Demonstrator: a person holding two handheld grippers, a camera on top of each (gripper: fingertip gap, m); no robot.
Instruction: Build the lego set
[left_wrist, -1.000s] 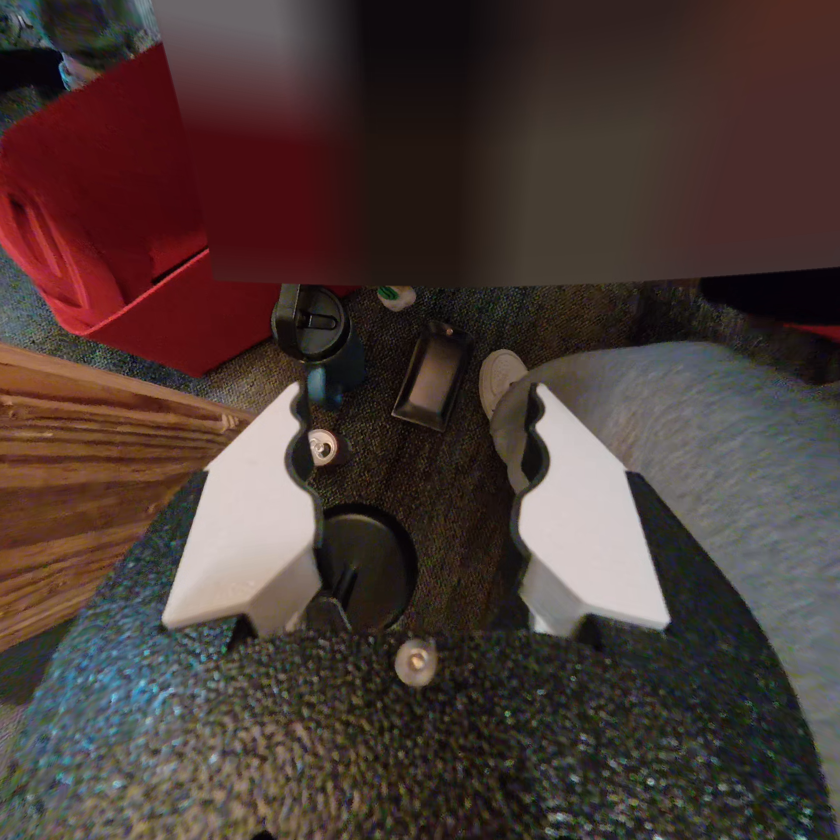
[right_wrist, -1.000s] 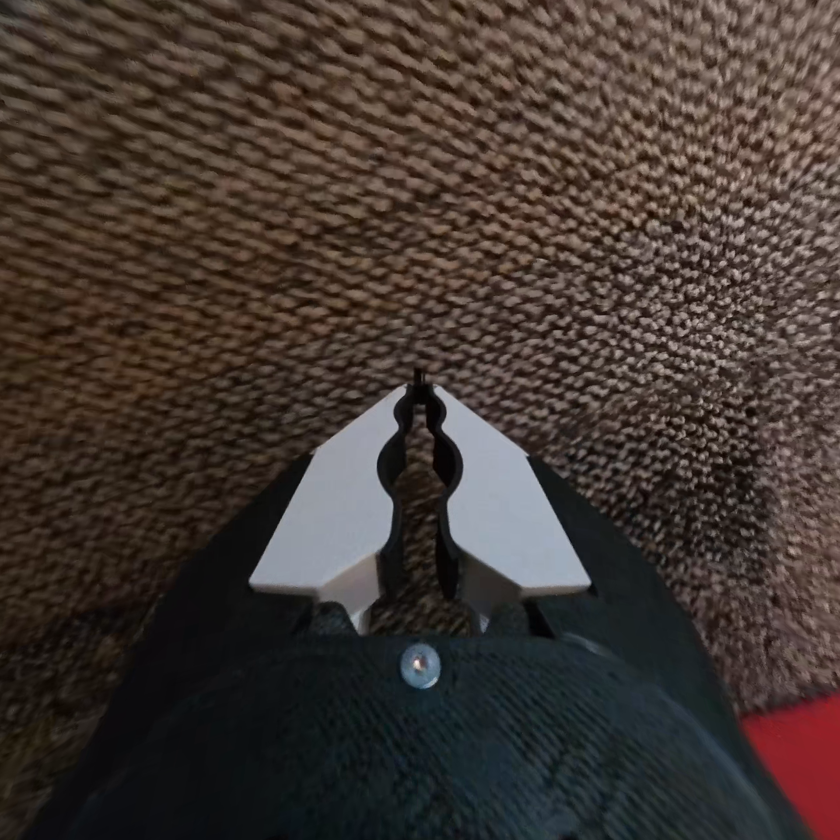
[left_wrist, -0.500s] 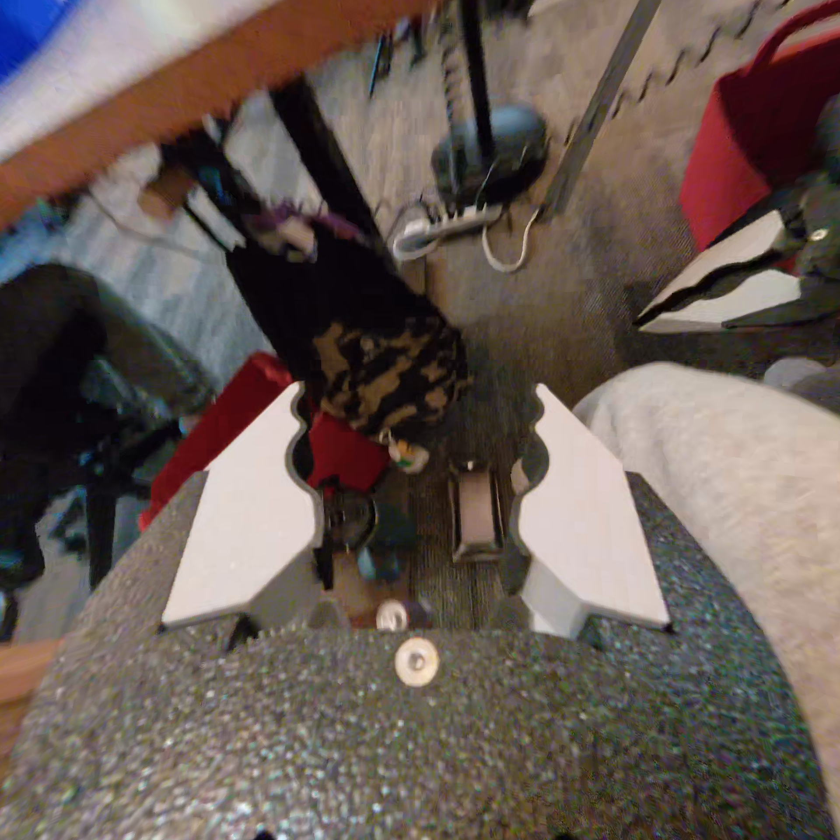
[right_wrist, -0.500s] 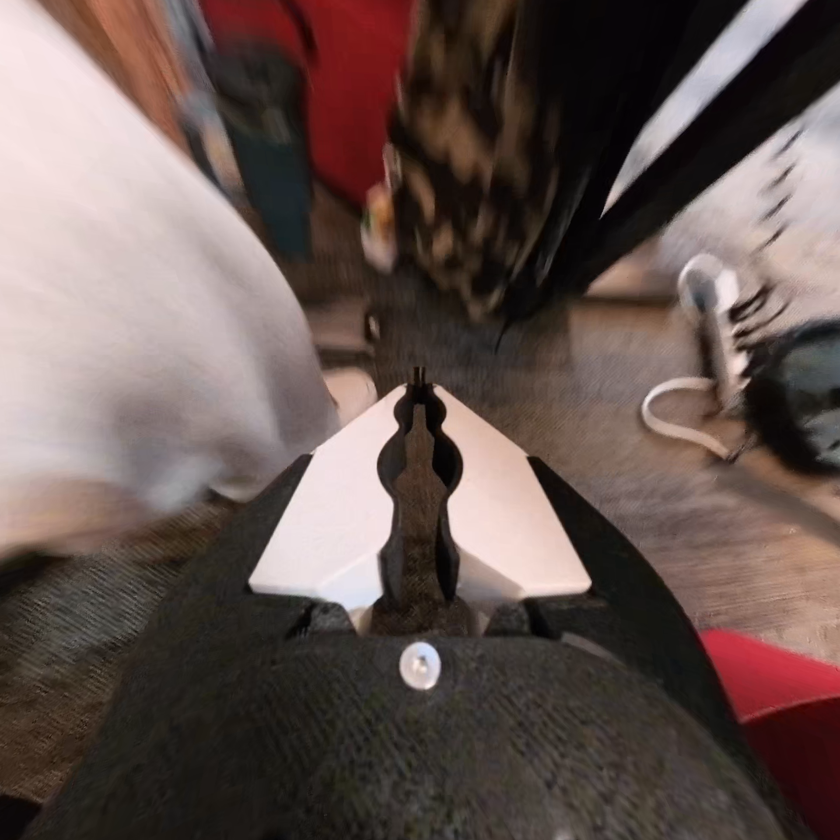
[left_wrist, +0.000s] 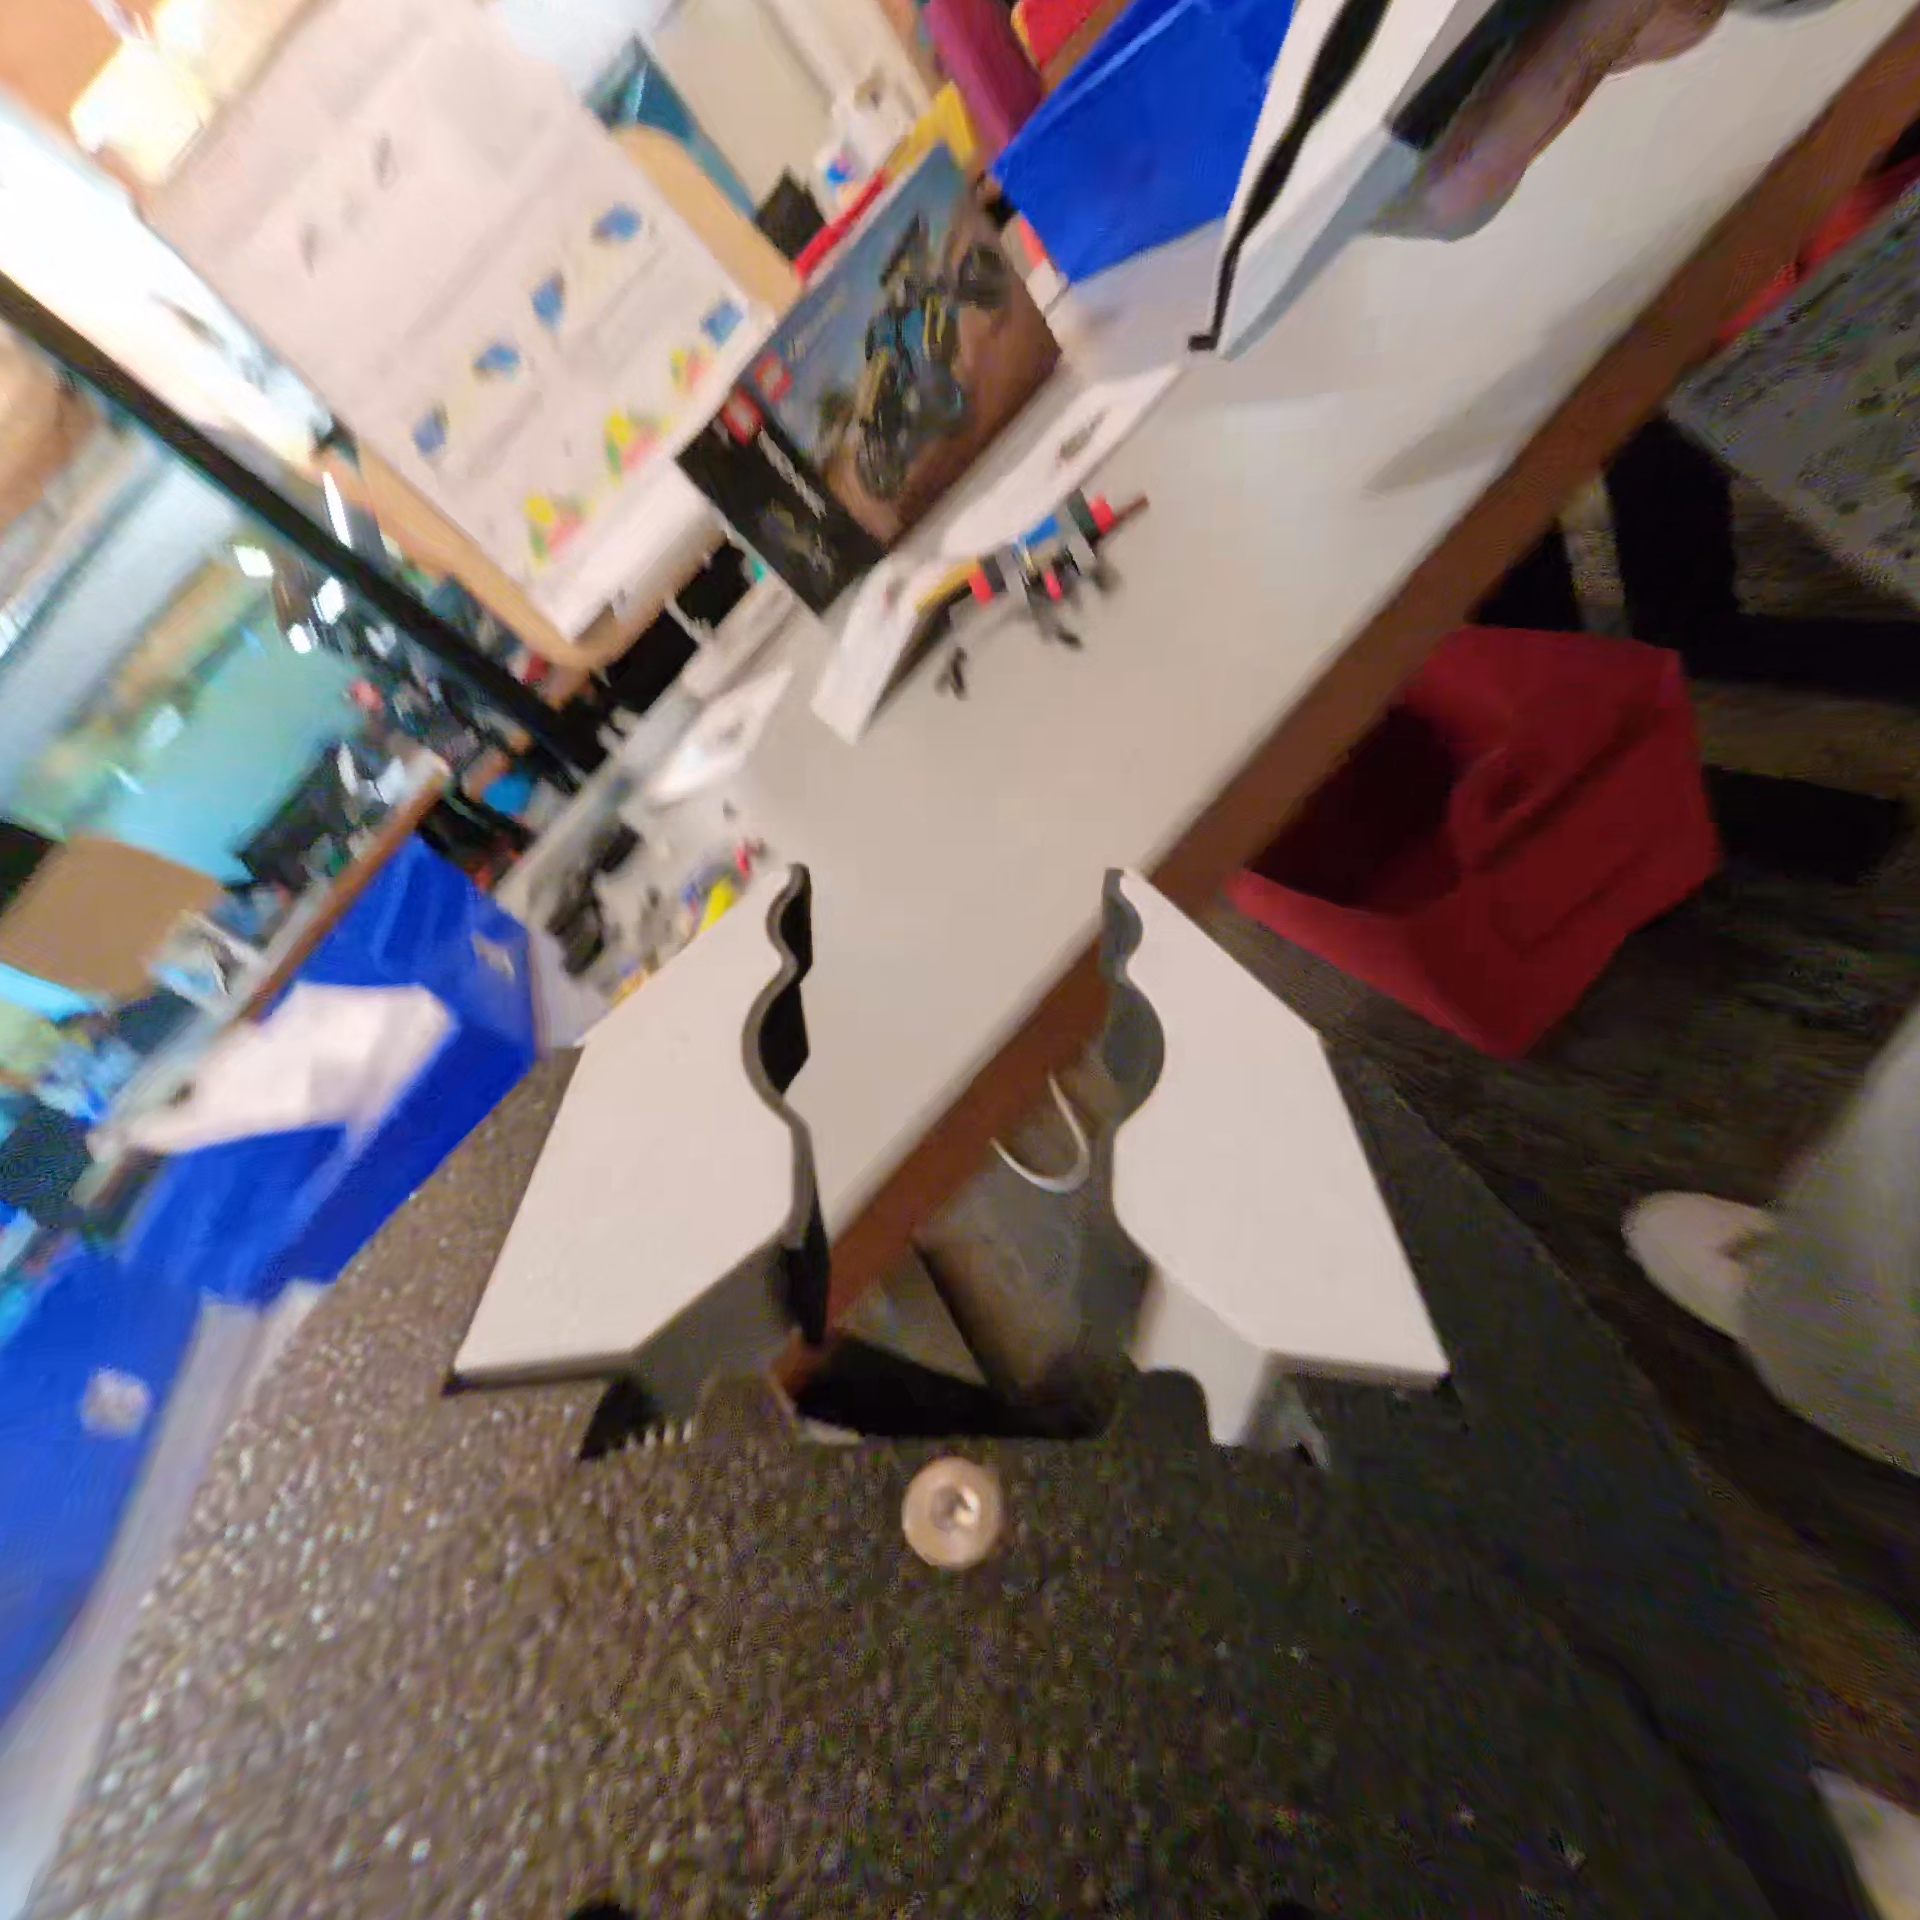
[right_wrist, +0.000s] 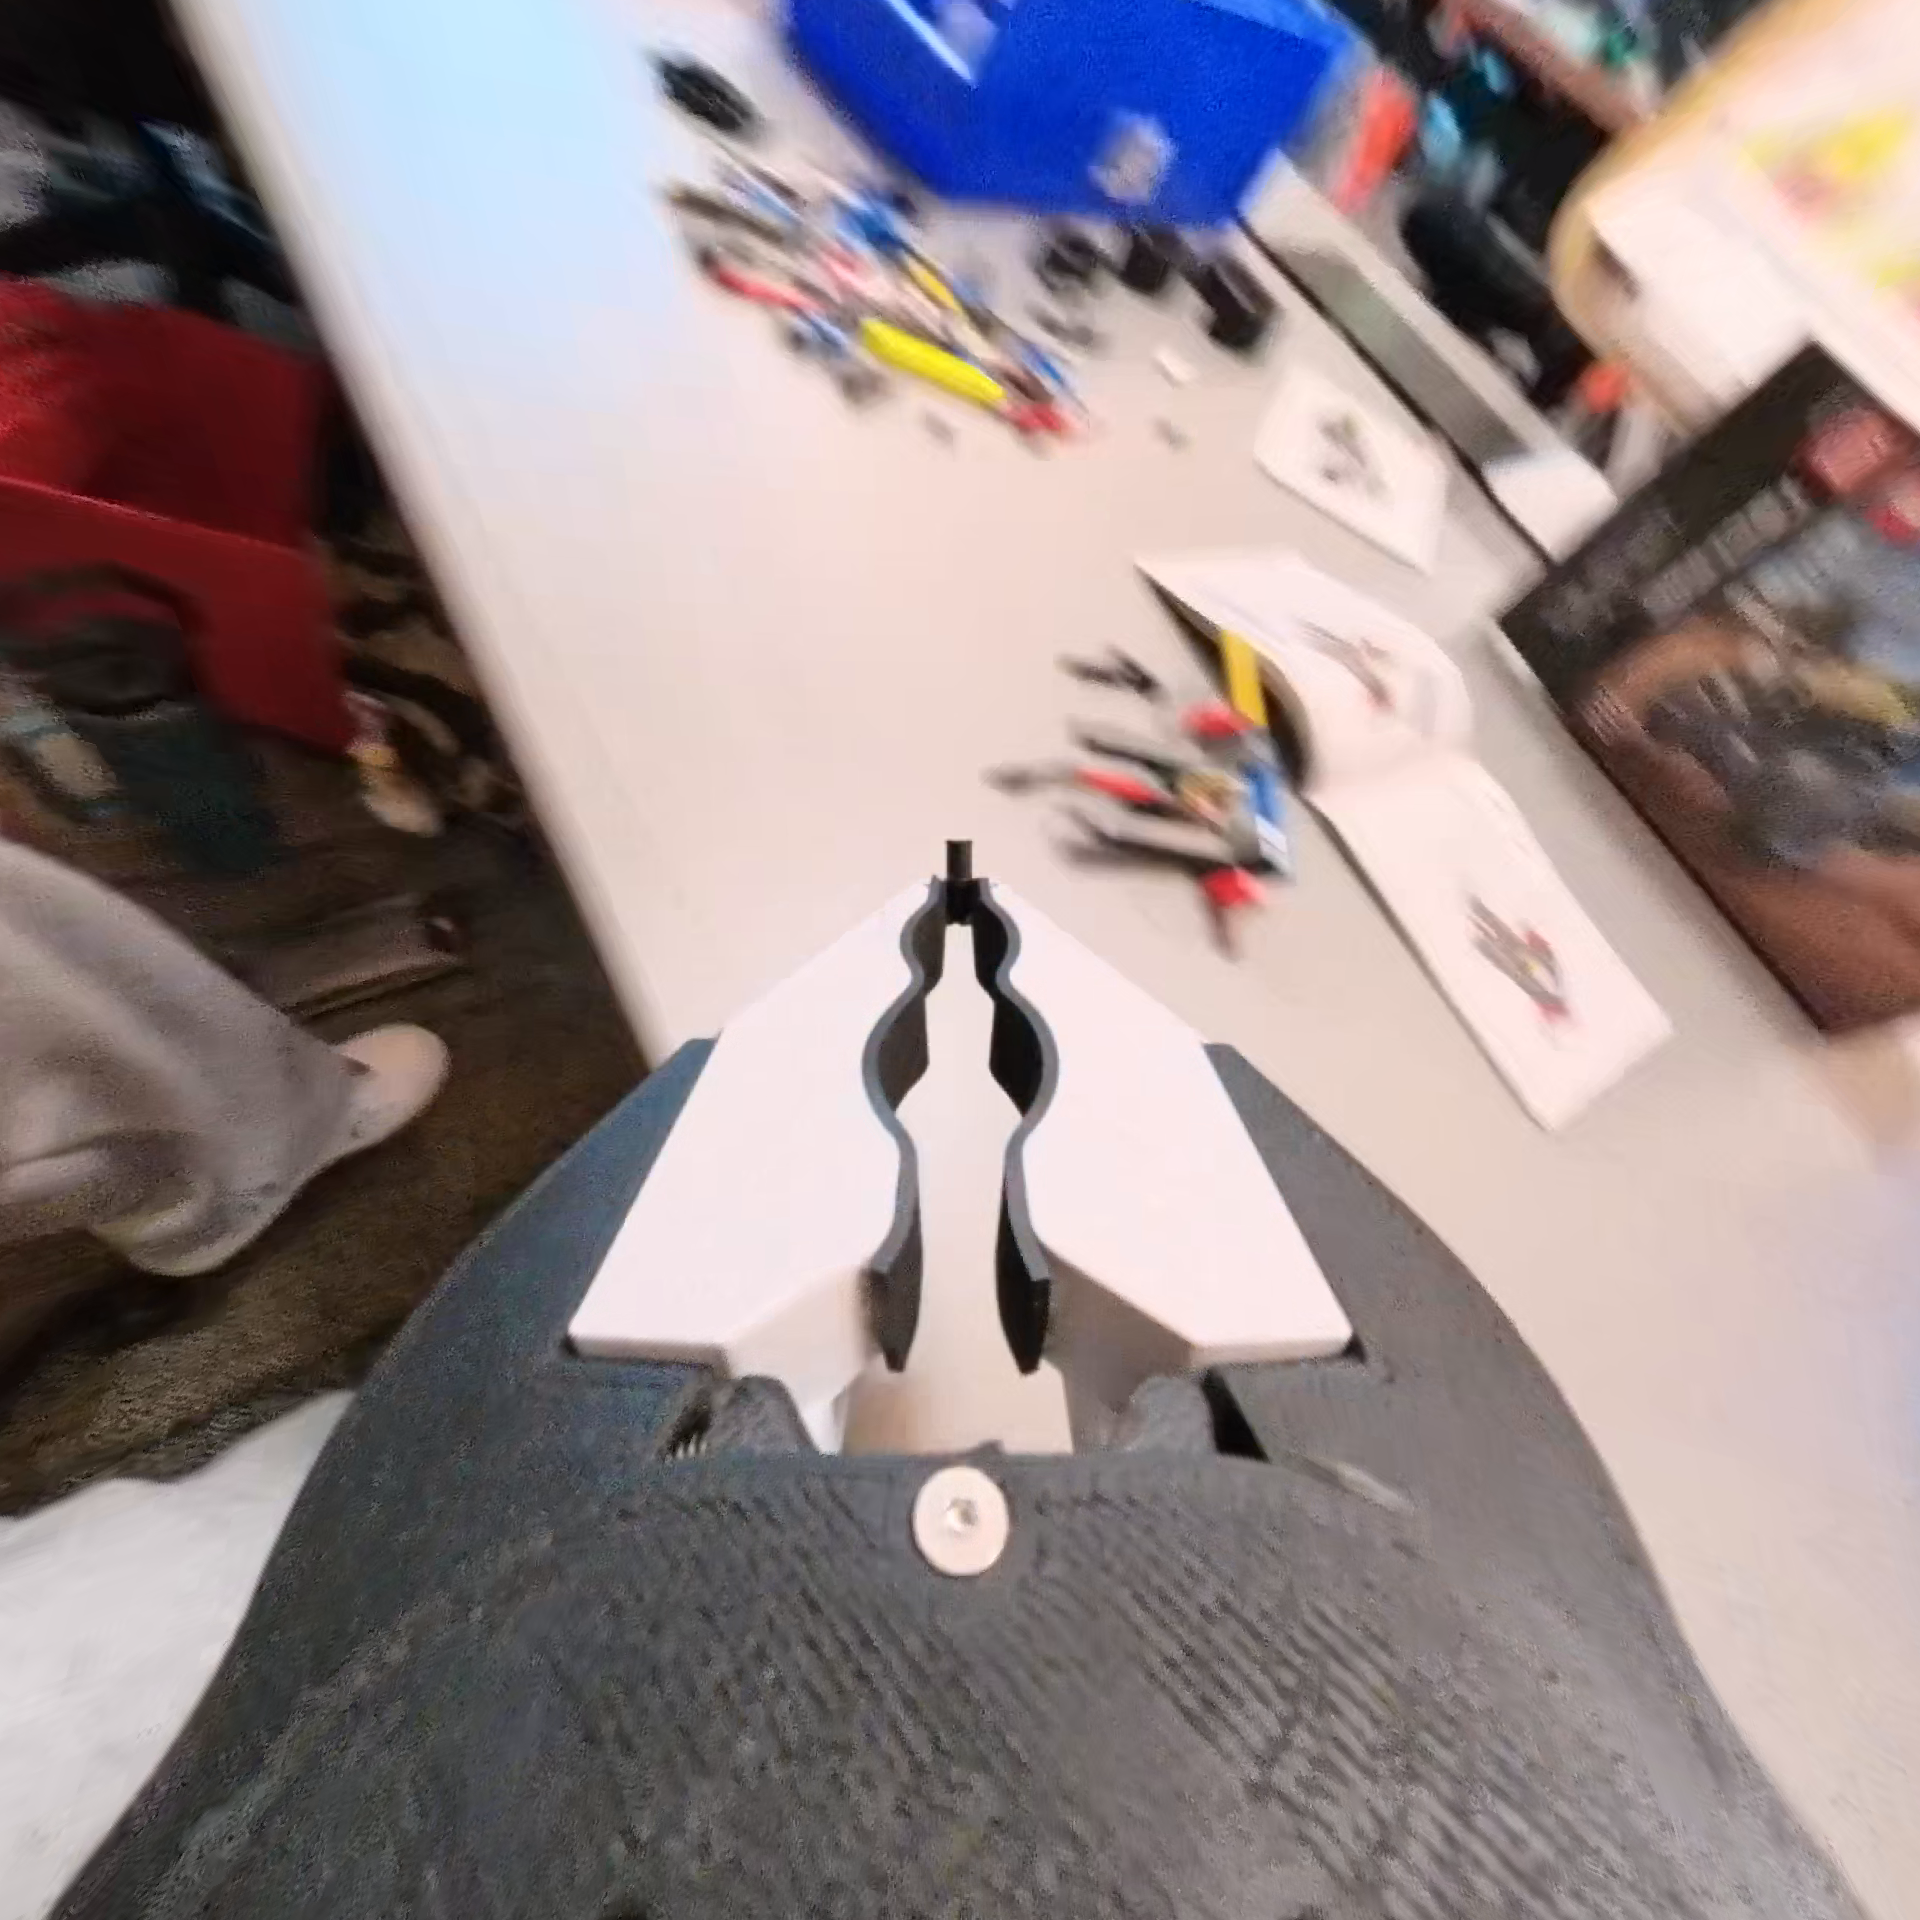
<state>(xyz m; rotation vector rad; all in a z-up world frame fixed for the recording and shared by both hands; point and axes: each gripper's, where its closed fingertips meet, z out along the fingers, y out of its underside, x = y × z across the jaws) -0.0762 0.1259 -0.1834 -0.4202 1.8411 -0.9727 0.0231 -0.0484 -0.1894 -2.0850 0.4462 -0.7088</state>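
Right gripper pinches a small black pin above the white table; left gripper gapes empty. Ahead: two loose lego piles, perhaps more in the blur, an open booklet, one dark lego box, one blue bin.

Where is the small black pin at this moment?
In the right wrist view, the small black pin is pinched at the tip of the right gripper, held above the white table, left of the open instruction booklet.
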